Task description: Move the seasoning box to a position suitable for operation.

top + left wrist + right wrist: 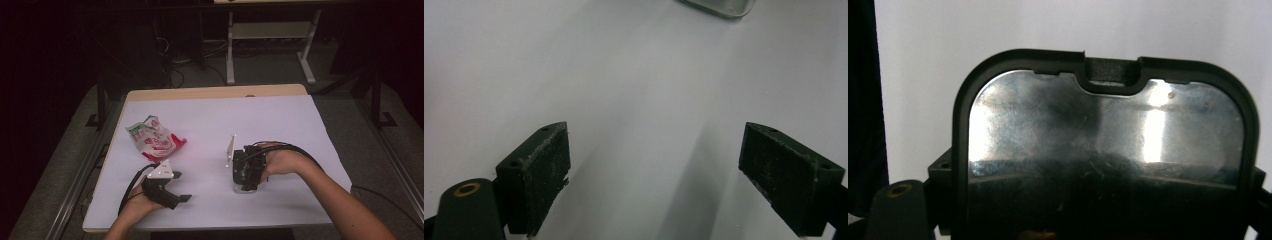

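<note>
A lid (1103, 130) with a black rim and a shiny metal face stands between the jaws of my right gripper (1103, 190), which is shut on its two sides. In the high view my right gripper (246, 181) points down at the table's middle right, over a small shiny box (241, 190) that rests on the white surface. A corner of that metal box (719, 7) shows at the top of the left gripper view. My left gripper (182, 187) lies low near the front left edge, open, with nothing between its fingers (536, 170).
A crumpled red, white and green snack bag (155, 139) lies on the white table (260, 115) at the left, just beyond the left gripper. Behind the table are desk legs and cables on a dark floor.
</note>
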The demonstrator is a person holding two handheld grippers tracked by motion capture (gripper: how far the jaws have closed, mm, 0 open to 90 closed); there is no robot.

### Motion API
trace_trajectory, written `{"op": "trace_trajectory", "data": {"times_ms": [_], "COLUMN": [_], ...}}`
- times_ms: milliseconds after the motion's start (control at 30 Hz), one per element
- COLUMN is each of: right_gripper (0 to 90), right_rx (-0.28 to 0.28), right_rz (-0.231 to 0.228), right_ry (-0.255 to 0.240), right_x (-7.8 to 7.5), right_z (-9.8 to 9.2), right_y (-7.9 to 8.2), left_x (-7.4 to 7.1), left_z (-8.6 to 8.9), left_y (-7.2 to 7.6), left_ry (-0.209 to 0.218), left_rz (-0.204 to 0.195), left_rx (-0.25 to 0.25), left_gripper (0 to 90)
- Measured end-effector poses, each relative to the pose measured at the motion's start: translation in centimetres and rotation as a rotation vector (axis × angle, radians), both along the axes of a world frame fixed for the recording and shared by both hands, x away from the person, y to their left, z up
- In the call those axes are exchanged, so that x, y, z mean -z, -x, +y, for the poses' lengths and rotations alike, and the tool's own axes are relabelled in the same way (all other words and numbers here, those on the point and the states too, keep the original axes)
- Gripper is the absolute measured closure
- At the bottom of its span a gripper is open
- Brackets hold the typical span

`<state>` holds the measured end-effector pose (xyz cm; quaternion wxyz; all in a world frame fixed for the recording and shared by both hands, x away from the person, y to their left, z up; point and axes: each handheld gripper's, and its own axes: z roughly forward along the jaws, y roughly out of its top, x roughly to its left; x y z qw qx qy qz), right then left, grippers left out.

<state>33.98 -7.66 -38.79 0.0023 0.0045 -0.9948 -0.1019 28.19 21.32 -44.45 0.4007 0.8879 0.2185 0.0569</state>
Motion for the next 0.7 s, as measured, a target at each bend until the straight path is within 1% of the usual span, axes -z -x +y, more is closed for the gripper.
{"op": "trace_trajectory", "data": {"times_ms": [100, 133, 167, 267, 300, 433, 467, 500, 533, 567, 633, 700], "right_gripper": [14.6, 12.5, 10.6, 9.9, 9.5, 9.4, 8.6, 8.6, 8.6, 8.6, 8.6, 8.6], "right_rx": [0.011, 0.013, 0.016, 0.03, 0.035, 0.055, 0.069, 0.069, 0.079, 0.085, 0.087, 0.102], "right_rz": [0.001, 0.006, 0.018, 0.018, 0.007, 0.002, 0.004, 0.004, 0.008, 0.011, 0.013, 0.01], "right_ry": [0.0, -0.004, -0.025, -0.03, -0.038, -0.072, -0.088, -0.088, -0.107, -0.115, -0.122, -0.124], "right_x": [0.0, 0.0, -0.2, -0.4, -0.5, -1.1, -1.3, -1.3, -1.5, -1.6, -1.6, -1.5], "right_z": [-0.1, -0.2, -0.5, -0.9, -1.2, -2.2, -2.9, -2.9, -3.6, -3.9, -4.2, -5.1], "right_y": [0.1, 0.0, -0.1, -0.1, -0.2, 0.0, -0.1, -0.1, -0.1, -0.1, 0.0, 0.2], "left_x": [0.0, 0.0, 0.0, 0.0, 0.0, 0.1, 0.1, 0.1, 0.1, 0.1, 0.1, 0.1], "left_z": [0.0, 0.0, 0.0, -0.1, 0.0, -0.1, -0.1, -0.1, -0.1, -0.1, -0.1, -0.1], "left_y": [0.0, 0.0, 0.1, 0.1, 0.1, 0.1, 0.1, 0.1, 0.1, 0.1, 0.1, 0.1], "left_ry": [0.002, 0.001, 0.003, 0.0, 0.0, 0.009, 0.008, 0.008, 0.008, 0.009, 0.011, 0.008], "left_rz": [0.001, 0.002, 0.003, 0.004, 0.003, 0.006, 0.007, 0.009, 0.01, 0.009, 0.008, 0.007], "left_rx": [-0.002, -0.001, -0.002, 0.001, 0.002, -0.004, -0.004, -0.005, -0.005, -0.005, -0.003, -0.001], "left_gripper": [12.8, 12.8, 12.8, 12.8, 12.7, 12.7, 12.8, 12.8, 12.7, 12.7, 12.7, 12.7]}}
